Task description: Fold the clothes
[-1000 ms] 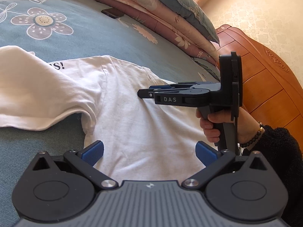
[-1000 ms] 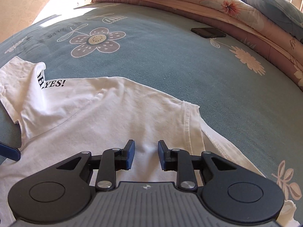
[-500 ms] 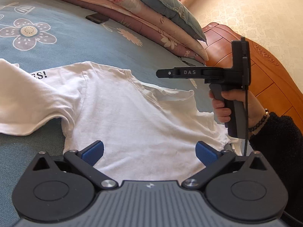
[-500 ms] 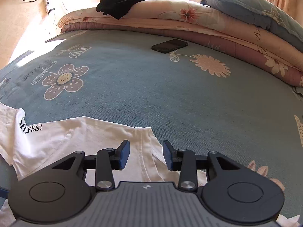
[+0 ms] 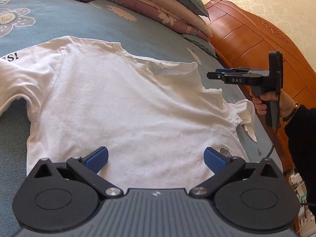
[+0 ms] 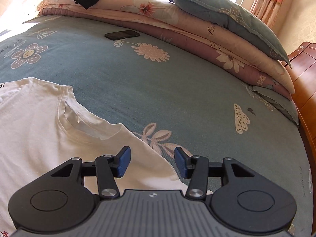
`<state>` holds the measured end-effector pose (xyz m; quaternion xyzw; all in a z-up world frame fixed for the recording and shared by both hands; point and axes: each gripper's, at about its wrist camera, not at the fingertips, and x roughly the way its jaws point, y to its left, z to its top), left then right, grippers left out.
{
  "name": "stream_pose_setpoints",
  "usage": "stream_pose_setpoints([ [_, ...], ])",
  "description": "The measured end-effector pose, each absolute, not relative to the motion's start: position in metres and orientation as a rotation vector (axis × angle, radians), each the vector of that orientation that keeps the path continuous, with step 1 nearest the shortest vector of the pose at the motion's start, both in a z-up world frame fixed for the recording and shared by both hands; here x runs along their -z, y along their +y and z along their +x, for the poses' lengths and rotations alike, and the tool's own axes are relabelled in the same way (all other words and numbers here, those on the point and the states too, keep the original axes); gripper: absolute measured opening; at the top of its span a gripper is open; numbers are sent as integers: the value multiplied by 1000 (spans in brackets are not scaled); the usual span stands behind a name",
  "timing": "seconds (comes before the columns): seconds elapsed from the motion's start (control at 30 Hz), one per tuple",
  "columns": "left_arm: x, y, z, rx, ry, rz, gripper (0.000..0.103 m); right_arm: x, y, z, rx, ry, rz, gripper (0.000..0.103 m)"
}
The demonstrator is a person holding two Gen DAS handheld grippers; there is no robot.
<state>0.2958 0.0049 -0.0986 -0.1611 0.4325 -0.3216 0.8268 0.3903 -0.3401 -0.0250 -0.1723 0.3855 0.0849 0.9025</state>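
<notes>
A white T-shirt [image 5: 126,106] is spread back-side up on the bed [image 6: 177,90], its collar [image 6: 79,122] turned toward the folded quilts [image 6: 197,39] at the head. One sleeve, on the side away from the wooden headboard [image 5: 256,45], is seen turned over so that printed letters show; the opposite sleeve [image 5: 244,112], on the headboard side, lies bunched and partly tucked under. Whether a fold is being prepared or a finished smoothing is being left cannot be settled from this alone.

The left gripper [image 5: 156,158] is held above the lower body of the T-shirt with its jaws wide apart and nothing between them. The right gripper [image 6: 152,162] is held over the shoulder on the headboard side, jaws apart and empty, a little above the cloth.

If that shoulder is to be taken, both layers should be pinched together at the seam rather than the top layer alone, and the cloth should be lifted just enough to clear the bed, so that drag wrinkles are avoided.

The T-shirt appears to be thin, soft cotton knit, limp and lightly creased, with a ribbed collar. The bed sheet is a matt teal weave with flower prints. A flat, dark, glossy phone [image 6: 122,34] lies beyond the collar, well apart from the T-shirt.
</notes>
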Motion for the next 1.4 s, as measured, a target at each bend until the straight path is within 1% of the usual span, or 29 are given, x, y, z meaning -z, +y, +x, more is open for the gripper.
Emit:
stream_pose_setpoints([
  [0.2,104,11,297,715,893,-393,102,61,-330,404,-322,776,-529,54],
  [0.23,105,12,298,719,891,-404,102,63,-328,406,-342,761,-556,56],
  [0.27,106,13,298,721,888,-413,102,65,-326,407,-363,748,-581,60],
  [0.33,106,14,298,725,881,-418,102,66,-324,413,-403,736,-611,63],
  [0.4,107,13,298,727,876,-417,102,67,-322,421,-446,756,-617,63],
  [0.43,107,13,298,728,874,-415,102,69,-322,424,-461,780,-623,59],
  [0.47,107,12,298,728,871,-413,102,70,-321,427,-474,810,-628,38],
  [0.5,107,12,298,729,868,-411,102,71,-320,429,-485,846,-632,22],
  [0.53,107,12,298,729,865,-410,102,72,-319,431,-485,874,-628,9],
  [0.57,107,11,298,729,864,-410,102,72,-319,431,-472,878,-617,9],
  [0.7,107,11,297,728,860,-407,102,73,-316,434,-382,790,-594,7],
  [0.8,107,10,297,728,855,-399,102,86,-311,444,-324,792,-599,7],
  [0.83,107,10,296,729,853,-397,102,90,-310,443,-304,778,-613,8],
  [0.93,107,10,296,730,851,-399,102,91,-311,444,-206,742,-623,23],
  [1.03,107,11,296,731,851,-404,102,70,-320,441,-136,724,-527,24],
  [1.17,107,10,296,729,849,-404,102,45,-308,414,-357,766,-391,28],
  [1.27,107,10,296,730,848,-405,102,53,-283,404,-475,807,-411,31],
  [1.4,107,11,296,732,847,-407,102,53,-275,421,-439,784,-344,31],
])
